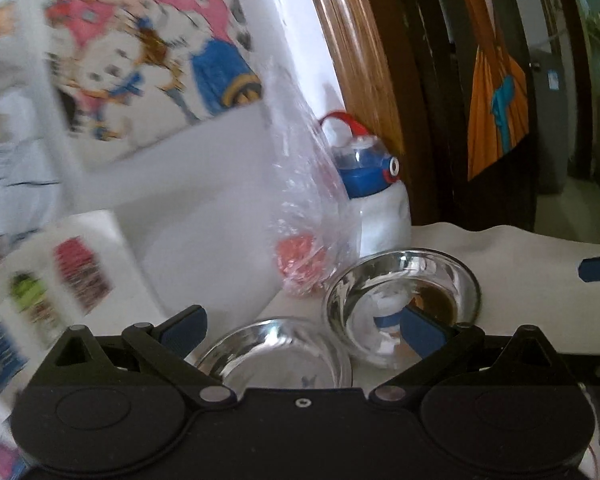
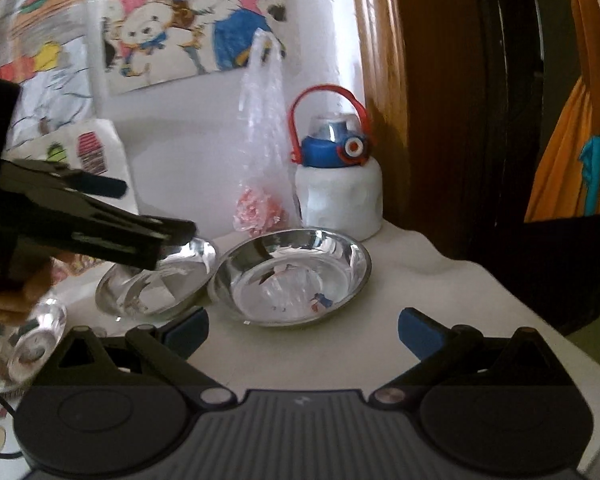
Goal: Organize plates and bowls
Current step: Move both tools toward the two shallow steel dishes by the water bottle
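Note:
Two shiny steel bowls stand side by side on the white table. The larger bowl (image 2: 292,276) is on the right; it also shows in the left wrist view (image 1: 404,304). The smaller bowl (image 2: 160,280) is on its left, and it sits between the left fingers in the left wrist view (image 1: 276,356). My left gripper (image 1: 300,332) is open and hovers just over the smaller bowl; it shows from the side in the right wrist view (image 2: 140,216). My right gripper (image 2: 302,332) is open and empty, just in front of the larger bowl.
A white bottle with a blue lid and red handle (image 2: 336,184) stands behind the bowls beside a clear plastic bag (image 2: 264,152). A small steel item (image 2: 32,348) lies at the left. A wooden door frame (image 2: 384,80) rises behind. The table edge (image 2: 500,276) runs at the right.

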{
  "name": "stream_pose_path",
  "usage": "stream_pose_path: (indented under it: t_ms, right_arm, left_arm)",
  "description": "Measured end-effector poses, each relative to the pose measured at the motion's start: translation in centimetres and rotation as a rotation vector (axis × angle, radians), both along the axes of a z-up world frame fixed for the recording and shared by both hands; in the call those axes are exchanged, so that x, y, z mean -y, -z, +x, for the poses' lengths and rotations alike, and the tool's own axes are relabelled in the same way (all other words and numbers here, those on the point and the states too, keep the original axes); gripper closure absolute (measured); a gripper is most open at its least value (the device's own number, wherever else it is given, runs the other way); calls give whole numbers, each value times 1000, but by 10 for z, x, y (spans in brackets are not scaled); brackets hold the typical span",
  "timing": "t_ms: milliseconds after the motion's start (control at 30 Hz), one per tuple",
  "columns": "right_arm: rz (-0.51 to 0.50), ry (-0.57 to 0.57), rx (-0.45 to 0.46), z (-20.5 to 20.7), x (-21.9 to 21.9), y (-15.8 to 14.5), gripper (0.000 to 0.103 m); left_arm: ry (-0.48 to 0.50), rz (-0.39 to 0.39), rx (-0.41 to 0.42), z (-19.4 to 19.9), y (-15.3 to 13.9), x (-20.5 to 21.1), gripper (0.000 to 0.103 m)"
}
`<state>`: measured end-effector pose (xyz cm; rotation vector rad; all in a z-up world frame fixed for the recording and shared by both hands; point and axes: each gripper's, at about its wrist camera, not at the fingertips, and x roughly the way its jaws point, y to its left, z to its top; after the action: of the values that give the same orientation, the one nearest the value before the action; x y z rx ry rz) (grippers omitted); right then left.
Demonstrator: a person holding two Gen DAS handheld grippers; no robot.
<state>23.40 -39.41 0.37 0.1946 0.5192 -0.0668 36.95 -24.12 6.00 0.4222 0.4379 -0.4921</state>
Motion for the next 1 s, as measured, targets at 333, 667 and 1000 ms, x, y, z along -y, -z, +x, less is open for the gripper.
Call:
stream_pose_path:
  t_ms: [333, 667, 1000]
  right_arm:
    - [187, 39, -106, 49, 33, 27, 0]
    - [210, 16, -116, 67, 33, 34, 12]
    - [237, 19, -138, 76, 35, 42, 32]
  left_arm:
    - [43, 12, -197, 96, 28, 43, 1]
    - [83, 57, -310, 127, 50, 58, 14]
    - [76, 73, -371, 136, 63, 59, 38]
